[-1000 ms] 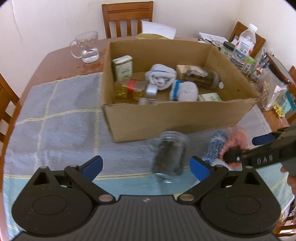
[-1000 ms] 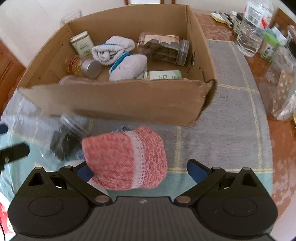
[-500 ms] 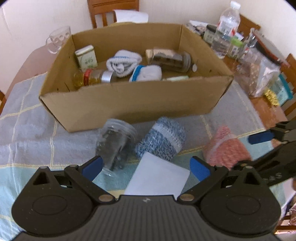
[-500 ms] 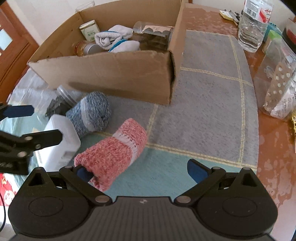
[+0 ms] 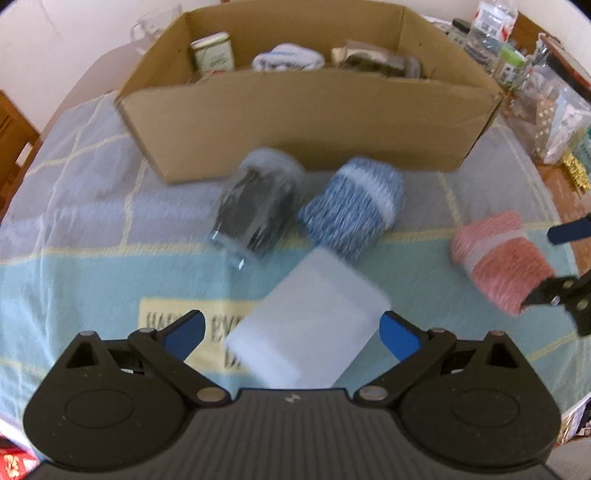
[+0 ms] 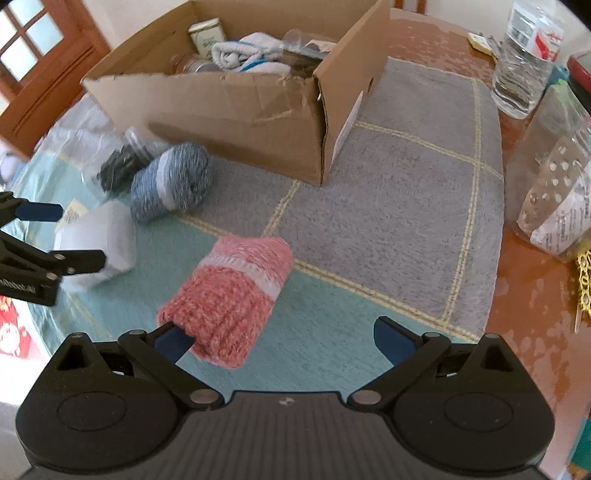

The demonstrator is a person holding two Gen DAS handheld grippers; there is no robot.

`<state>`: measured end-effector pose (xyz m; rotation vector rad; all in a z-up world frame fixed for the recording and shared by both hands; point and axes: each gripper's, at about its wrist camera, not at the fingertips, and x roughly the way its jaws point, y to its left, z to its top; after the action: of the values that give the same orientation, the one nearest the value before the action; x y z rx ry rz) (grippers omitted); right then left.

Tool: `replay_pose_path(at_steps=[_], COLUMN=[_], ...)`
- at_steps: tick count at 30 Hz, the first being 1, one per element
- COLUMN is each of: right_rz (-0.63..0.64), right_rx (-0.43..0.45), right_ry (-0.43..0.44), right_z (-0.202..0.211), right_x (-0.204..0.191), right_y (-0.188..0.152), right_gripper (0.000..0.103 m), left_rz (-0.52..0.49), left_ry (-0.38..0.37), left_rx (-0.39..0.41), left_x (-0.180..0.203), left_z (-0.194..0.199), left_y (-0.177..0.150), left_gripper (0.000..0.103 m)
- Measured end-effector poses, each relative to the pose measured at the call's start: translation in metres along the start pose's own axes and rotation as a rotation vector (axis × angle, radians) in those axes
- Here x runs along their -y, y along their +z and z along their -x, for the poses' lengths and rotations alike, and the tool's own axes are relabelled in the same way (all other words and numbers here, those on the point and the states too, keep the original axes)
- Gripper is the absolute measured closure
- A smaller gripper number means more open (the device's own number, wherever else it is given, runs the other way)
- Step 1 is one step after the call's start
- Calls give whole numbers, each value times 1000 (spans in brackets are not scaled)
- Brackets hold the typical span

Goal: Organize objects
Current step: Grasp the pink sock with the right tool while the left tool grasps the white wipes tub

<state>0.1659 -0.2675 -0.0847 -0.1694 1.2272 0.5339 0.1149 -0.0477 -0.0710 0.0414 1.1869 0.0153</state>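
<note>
A white box lies on the cloth between the spread fingers of my left gripper, which is open. Just beyond it lie a clear jar of dark contents on its side and a blue rolled sock. A pink rolled sock rests on the cloth against the left finger of my right gripper, also open. The cardboard box behind them holds white socks, a tin and jars. In the right wrist view the left gripper straddles the white box.
A water bottle and clear plastic containers crowd the table's right side. A wooden chair stands at the left, and a glass mug sits behind the cardboard box. Bare cloth lies right of the box.
Both grippers have drawn back toward the table's near edge. The white box now sits between my left fingers. The pink sock lies on the cloth instead of up in front of the cardboard box.
</note>
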Motion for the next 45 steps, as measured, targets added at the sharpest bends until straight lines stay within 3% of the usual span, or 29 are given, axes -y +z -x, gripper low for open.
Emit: replay_pose_path(at_steps=[8, 14, 22, 34, 45], right_rz=[232, 365, 430, 504, 560], right_rx=[-55, 0, 7, -45, -92], right_ry=[10, 45, 137, 185, 95], right_z=[7, 12, -6, -30, -31], right_x=[-4, -15, -22, -40, -46], right_y=[-9, -3, 13, 22, 3], right_gripper=[0, 0, 0, 0, 0], left_rz=[71, 187, 329, 295, 231], left_ry=[52, -27, -55, 36, 72], left_rx=[-55, -56, -24, -34, -39], left_x=[-12, -6, 5, 2, -3], left_z=[-1, -3, -14, -34, -25], left_y=[-26, -26, -1, 15, -4], left_gripper=[3, 3, 3, 2, 2])
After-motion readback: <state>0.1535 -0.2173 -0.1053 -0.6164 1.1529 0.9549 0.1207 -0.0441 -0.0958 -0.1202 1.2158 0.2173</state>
